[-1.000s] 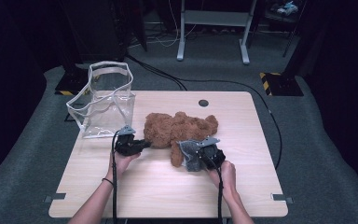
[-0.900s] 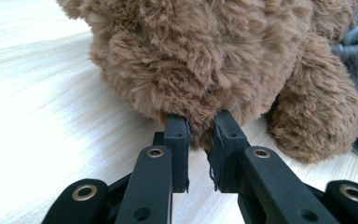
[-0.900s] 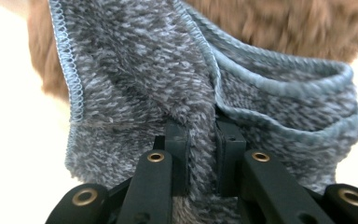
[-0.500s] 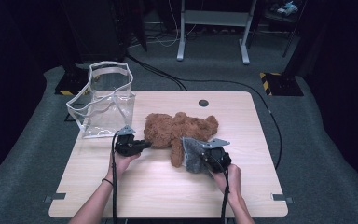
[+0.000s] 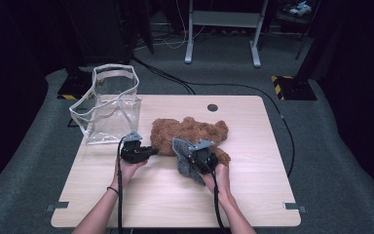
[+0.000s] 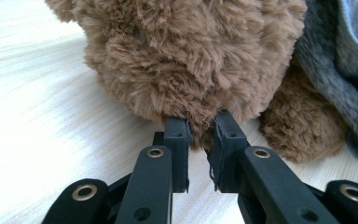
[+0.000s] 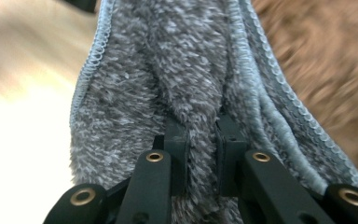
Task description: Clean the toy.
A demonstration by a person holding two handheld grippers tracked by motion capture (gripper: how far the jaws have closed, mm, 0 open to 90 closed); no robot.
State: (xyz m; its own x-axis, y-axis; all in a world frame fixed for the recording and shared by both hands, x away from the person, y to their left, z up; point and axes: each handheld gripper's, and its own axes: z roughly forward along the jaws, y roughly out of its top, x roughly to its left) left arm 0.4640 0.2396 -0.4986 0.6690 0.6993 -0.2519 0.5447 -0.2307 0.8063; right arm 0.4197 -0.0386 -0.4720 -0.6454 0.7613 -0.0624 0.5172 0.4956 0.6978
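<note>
Left gripper [image 5: 143, 152] in the high view sits at the bear's [image 5: 190, 134] 9 o'clock end, jaws pinched on its fur; the right gripper [image 5: 197, 158] at the bear's 5 o'clock holds a grey cloth [image 5: 182, 158] bunched over the bear's lower edge. A clear bag [image 5: 109, 105] stands at 10 o'clock on the table [image 5: 253, 195], just beside the bear.

Left gripper [image 6: 199, 140] view — the jaws are nearly together, nipping a tuft at the bear's [image 6: 182, 56] rounded end, with the cloth [image 6: 340, 70] draped at 2 o'clock. The bear looks light, soft and squashy; a tuft may slip, so a limb or thick fold seems the surer hold.

Right gripper [image 7: 200, 140] view — the jaws squeeze a fold of cloth [image 7: 168, 70], limp and fluffy, hemmed edges hanging at both sides, bear [image 7: 335, 60] blurred at 2 o'clock.
</note>
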